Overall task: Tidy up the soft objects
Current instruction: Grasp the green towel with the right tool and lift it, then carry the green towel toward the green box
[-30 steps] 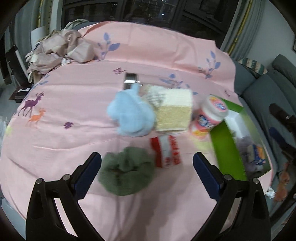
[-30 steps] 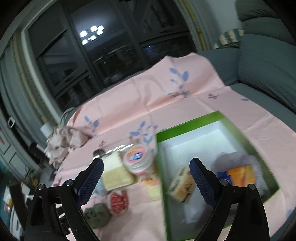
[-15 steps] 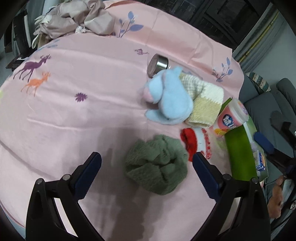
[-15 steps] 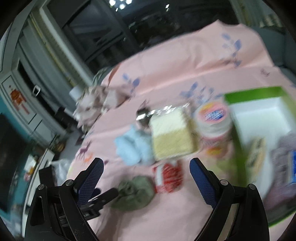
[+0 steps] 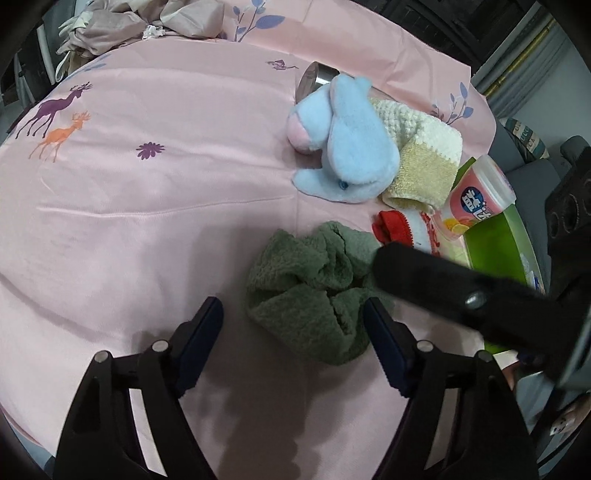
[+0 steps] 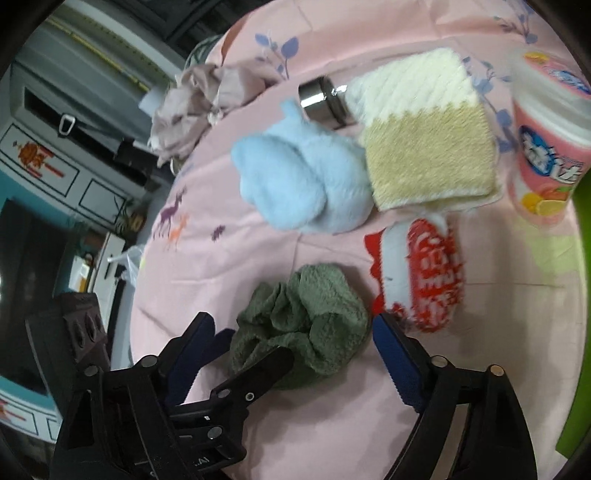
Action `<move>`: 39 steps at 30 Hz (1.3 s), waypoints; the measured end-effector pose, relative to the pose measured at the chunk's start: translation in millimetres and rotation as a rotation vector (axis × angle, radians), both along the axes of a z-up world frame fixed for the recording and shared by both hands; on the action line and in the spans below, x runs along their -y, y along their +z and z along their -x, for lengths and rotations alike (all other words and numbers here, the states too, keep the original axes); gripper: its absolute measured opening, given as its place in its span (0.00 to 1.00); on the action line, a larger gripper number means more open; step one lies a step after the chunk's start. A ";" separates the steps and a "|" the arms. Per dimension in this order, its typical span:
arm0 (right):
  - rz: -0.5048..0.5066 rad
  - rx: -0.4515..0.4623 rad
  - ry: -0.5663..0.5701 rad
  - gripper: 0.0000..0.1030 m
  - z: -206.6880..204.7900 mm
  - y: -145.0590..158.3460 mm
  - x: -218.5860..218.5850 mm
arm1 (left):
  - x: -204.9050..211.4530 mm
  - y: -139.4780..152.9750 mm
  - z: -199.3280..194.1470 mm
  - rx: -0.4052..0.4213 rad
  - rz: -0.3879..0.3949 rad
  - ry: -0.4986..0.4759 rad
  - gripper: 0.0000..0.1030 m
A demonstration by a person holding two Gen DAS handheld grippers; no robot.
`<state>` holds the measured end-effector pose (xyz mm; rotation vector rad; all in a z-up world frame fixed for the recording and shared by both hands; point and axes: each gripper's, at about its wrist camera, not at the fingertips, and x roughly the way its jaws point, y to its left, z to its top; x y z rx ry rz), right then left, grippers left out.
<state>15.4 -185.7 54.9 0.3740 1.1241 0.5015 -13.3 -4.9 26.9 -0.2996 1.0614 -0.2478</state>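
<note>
A crumpled green fuzzy cloth (image 5: 314, 291) (image 6: 303, 325) lies on the pink sheet, and both grippers stand around it. My left gripper (image 5: 293, 325) is closing on it; the right pad (image 5: 376, 325) is at the cloth's edge and the left pad is still apart from it. My right gripper (image 6: 291, 339) is also closing, with the cloth between its fingers and not pressed. One right finger (image 5: 443, 284) crosses the left wrist view. Beyond lie a blue plush bunny (image 5: 351, 155) (image 6: 303, 184), a cream and beige knit cloth (image 5: 424, 158) (image 6: 424, 147) and a red and white sock (image 5: 402, 229) (image 6: 424, 273).
A pink tub (image 5: 476, 195) (image 6: 550, 136) stands beside a green box (image 5: 495, 243) on the right. A metal can (image 5: 314, 77) (image 6: 321, 99) lies behind the bunny. A beige bundle of fabric (image 5: 147, 22) sits at the far left corner. A grey sofa is past the box.
My left gripper sank toward the green cloth and its jaws narrowed. My right gripper swung left and down from over the green box to the green cloth, and its finger entered the left wrist view.
</note>
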 end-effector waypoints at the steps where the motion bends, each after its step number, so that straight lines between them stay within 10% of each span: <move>1: 0.010 -0.004 0.003 0.85 0.0 -2.8 -2.8 | -0.1 -0.3 -0.2 0.000 -0.001 0.000 0.74; 22: 0.130 0.039 0.103 0.46 0.7 -21.7 -28.7 | 16.0 -7.8 2.2 0.056 -0.162 -0.062 0.52; 30: 0.142 0.087 0.134 0.32 8.5 -17.1 -34.7 | 23.3 -3.3 4.7 0.073 -0.152 -0.107 0.31; 39: 0.167 0.179 0.109 0.30 22.5 10.4 -32.6 | 29.6 20.3 12.7 0.122 -0.116 -0.111 0.30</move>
